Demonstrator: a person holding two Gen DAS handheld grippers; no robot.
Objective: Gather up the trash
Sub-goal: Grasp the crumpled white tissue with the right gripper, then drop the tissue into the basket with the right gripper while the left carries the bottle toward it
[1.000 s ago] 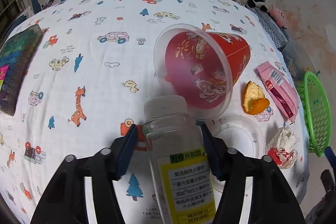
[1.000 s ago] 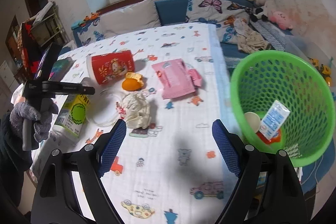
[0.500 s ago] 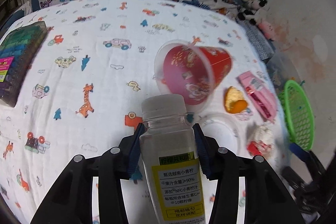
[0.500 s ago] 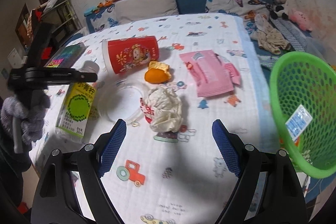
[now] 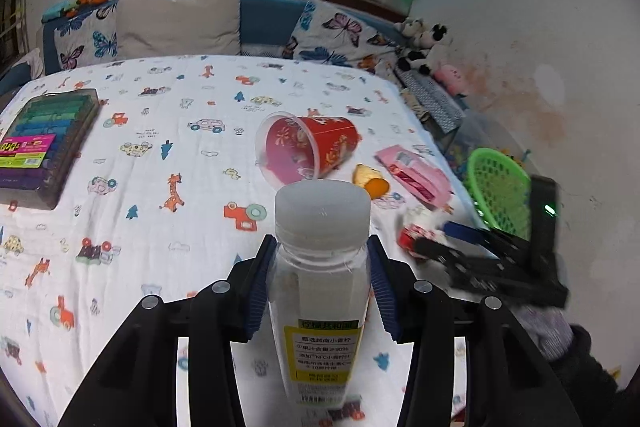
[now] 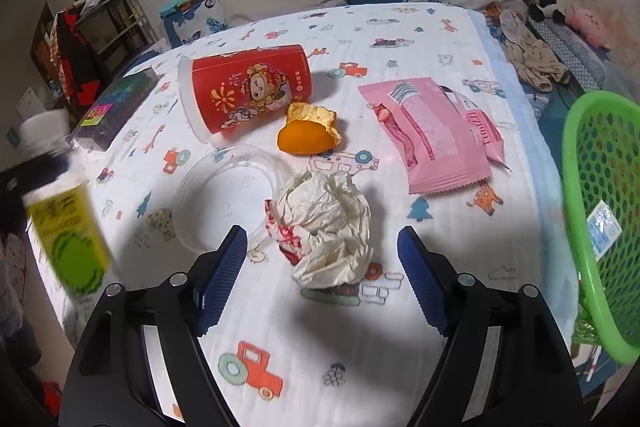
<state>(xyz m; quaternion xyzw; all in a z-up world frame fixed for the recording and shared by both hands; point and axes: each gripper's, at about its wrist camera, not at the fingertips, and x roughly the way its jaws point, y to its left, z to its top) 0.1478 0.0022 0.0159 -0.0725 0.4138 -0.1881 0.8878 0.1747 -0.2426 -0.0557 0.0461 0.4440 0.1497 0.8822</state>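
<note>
My left gripper (image 5: 320, 251) is shut on a clear plastic bottle (image 5: 324, 351) with a white cap and a yellow label, held upright above the bed. In the right wrist view the bottle (image 6: 68, 227) appears blurred at the left edge. My right gripper (image 6: 321, 247) hangs low over a crumpled white and red paper wrapper (image 6: 328, 215). Its jaws are closing with the wrapper between them, and the pads stand apart from it. A green mesh basket (image 6: 600, 147) stands off the bed's right side with a small carton (image 6: 604, 231) inside.
On the cartoon-print bedsheet (image 6: 400, 327) lie a tipped red cup (image 6: 248, 91), an orange peel (image 6: 308, 139), a pink snack bag (image 6: 432, 131) and a clear round lid (image 6: 224, 195). A box of coloured pens (image 5: 40, 143) sits far left. Pillows and plush toys line the back.
My left gripper closed onto the bottle and lifted it off the sheet. My right gripper moved away from the basket, down over the crumpled wrapper, and its jaws narrowed.
</note>
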